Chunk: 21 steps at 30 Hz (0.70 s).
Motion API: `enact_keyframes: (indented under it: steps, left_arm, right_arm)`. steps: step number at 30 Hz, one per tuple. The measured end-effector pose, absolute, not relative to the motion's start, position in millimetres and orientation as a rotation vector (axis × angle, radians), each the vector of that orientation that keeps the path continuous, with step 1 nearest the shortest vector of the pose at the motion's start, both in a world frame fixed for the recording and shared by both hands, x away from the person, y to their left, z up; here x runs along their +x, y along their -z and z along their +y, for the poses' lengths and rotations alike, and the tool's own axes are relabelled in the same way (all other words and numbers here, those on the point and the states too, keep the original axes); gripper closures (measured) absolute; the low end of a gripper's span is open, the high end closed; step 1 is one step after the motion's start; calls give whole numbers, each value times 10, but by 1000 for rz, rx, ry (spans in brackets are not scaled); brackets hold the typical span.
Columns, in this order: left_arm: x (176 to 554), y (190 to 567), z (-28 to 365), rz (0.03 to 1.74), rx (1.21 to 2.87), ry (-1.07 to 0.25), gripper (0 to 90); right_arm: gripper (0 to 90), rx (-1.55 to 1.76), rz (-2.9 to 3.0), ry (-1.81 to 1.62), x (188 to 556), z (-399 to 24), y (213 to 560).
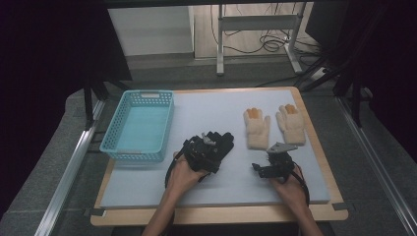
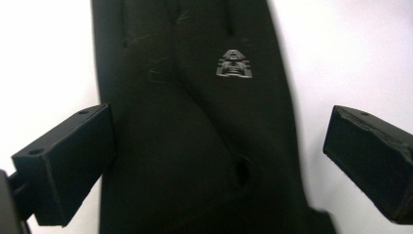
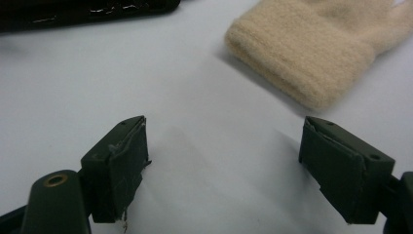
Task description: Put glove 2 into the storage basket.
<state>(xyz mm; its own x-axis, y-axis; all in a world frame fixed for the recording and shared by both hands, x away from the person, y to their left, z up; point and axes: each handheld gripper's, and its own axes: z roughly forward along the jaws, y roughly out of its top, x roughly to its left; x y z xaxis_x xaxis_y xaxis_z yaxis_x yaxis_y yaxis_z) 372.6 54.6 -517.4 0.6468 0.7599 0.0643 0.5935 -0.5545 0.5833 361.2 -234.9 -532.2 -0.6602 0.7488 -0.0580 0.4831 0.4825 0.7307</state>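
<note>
Nearest me, at the bottom of the high view, my two hands hold the tongs over the pale mat on the table (image 1: 314, 209). My left tongs (image 1: 209, 150) sit low centre, over the black glove (image 1: 220, 142). In the left gripper view that glove (image 2: 195, 131) runs up the middle of the frame between the jaws, which stand wide apart on either side of it, not yet pinching. I judge they straddle the cuff end so that one squeeze will gather the fabric.

My right tongs (image 1: 270, 166) wait lower right of centre, spread wide as well and holding nothing; in the right gripper view there is bare mat between the jaws, and the ribbed cuff of a cream glove (image 3: 311, 63) lies beyond, upper right. I read that as waiting near the next pick.

Farther up, two cream gloves (image 1: 257, 129) (image 1: 291, 124) lie flat side by side, fingers away from me. The blue basket (image 1: 114, 142) stands at upper left, empty, probably where the gloves go.
</note>
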Motion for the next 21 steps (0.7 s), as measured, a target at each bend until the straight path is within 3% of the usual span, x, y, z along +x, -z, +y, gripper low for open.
enact_keyframes:
  steps: [3, 8, 18, 21]
  left_arm:
    - [3788, 5218, 566, 1079, 2354, -421, 0]
    - [3890, 5307, 694, 1128, 2292, -247, 0]
    - [3815, 5294, 572, 1074, 2364, -262, 0]
    - [3820, 5262, 618, 1082, 2358, -271, 82]
  right_arm:
    - [178, 1032, 2363, -992, 3612, -2349, 5322]
    - [178, 1032, 2363, -992, 3612, -2349, 5323]
    - [178, 1032, 2363, -991, 3611, -2348, 5323]
    - [178, 1031, 2363, -991, 3611, -2349, 5323]
